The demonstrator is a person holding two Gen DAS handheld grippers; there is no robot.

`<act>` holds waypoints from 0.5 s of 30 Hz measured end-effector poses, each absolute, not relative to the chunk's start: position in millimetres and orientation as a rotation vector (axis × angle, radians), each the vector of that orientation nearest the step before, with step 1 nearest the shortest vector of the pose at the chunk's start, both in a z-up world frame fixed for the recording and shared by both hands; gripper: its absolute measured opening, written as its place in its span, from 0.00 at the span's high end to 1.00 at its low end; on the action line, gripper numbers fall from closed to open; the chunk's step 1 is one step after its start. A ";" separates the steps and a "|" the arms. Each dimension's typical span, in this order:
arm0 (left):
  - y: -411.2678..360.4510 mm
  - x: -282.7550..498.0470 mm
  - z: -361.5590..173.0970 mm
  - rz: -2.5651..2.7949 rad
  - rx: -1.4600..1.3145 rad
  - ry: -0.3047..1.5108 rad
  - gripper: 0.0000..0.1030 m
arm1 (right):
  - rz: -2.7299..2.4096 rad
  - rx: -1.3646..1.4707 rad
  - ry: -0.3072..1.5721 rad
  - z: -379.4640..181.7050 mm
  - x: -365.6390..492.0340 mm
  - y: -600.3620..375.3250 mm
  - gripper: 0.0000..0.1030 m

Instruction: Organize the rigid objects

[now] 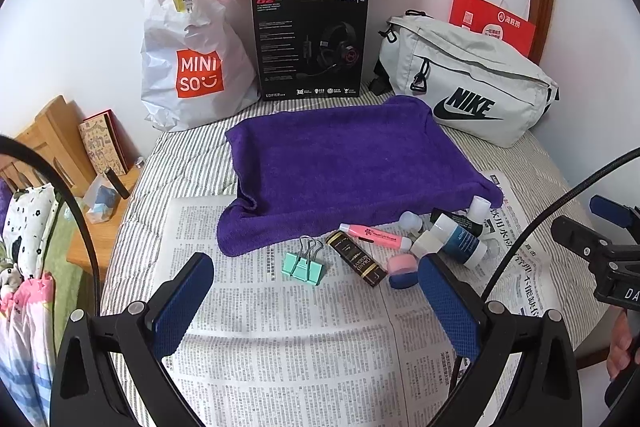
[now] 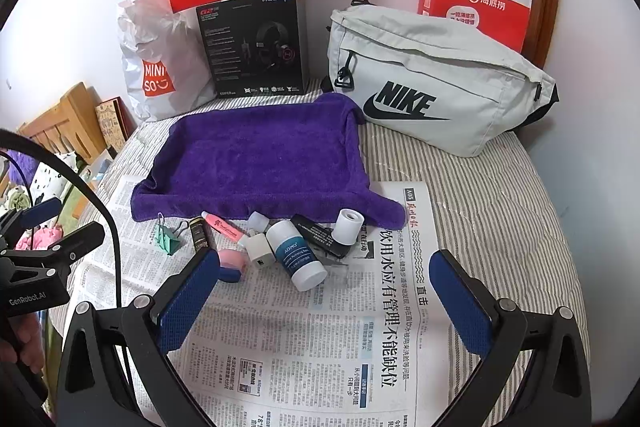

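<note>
- The left gripper hovers over the newspaper with its jaws spread wide and nothing between them; the right gripper hangs the same way, spread and empty.
- The small rigid things lie in a loose cluster on the newspaper along the near edge of the purple towel, which seems draped over a shallow tray and is the likely place for them.
- From left to right: a mint binder clip, a dark gold-lettered tube, a pink tube, a pink-and-blue eraser-like piece, a white charger cube, a white-and-blue lotion bottle, a black tube and a small white bottle.
- The binder clip sits just ahead of the left gripper, slightly left of centre, handles pointing far; this arm looks nearer to it.
- The lotion bottle lies ahead and slightly left of the right gripper, its long axis running near-right to far-left, so a grasp across its width would suit.
</note>
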State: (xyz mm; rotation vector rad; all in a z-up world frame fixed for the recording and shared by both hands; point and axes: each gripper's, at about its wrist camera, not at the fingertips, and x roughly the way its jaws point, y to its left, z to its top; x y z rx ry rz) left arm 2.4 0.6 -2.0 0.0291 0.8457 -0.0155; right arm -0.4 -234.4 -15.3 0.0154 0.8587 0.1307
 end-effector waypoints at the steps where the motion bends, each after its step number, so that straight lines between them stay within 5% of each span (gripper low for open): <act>1: -2.1 -0.3 -3.1 -0.021 0.026 0.846 0.00 | 0.132 0.014 0.858 -15.3 -0.5 -234.4 0.00; 15: -1.0 -1.2 -6.4 0.017 0.082 0.857 0.00 | 0.141 0.016 0.855 -13.9 -2.7 -233.4 0.00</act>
